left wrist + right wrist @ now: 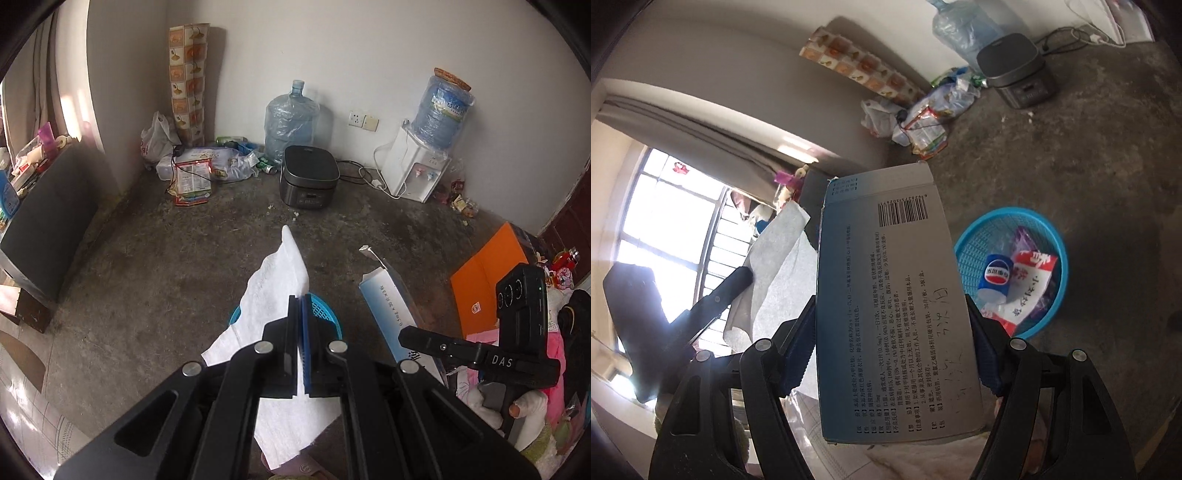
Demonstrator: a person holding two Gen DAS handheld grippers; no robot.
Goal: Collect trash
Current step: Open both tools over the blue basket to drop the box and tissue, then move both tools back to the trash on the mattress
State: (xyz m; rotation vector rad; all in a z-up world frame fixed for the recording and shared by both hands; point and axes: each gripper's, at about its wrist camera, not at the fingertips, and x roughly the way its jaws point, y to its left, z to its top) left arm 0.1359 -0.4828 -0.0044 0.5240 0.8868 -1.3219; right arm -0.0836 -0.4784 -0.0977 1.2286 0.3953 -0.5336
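My left gripper (298,301) is shut on a white paper towel (275,284), which hangs above and partly hides a blue plastic basket (320,308) on the floor. My right gripper (892,314) is shut on a flat grey-blue medicine box (890,295) with a barcode and printed text. In the right wrist view the blue basket (1045,221) sits to the right of the box and holds a Pepsi can (995,277), a red-and-white wrapper (1028,291) and a purple wrapper. The same box (391,299) and the right gripper's body show right of the towel in the left wrist view.
The concrete floor carries a dark rice cooker (308,177), a water jug (291,122), a water dispenser (421,166) and a heap of bags and packets (195,173) along the far wall. An orange box (487,280) lies right. A dark cabinet (48,218) stands left.
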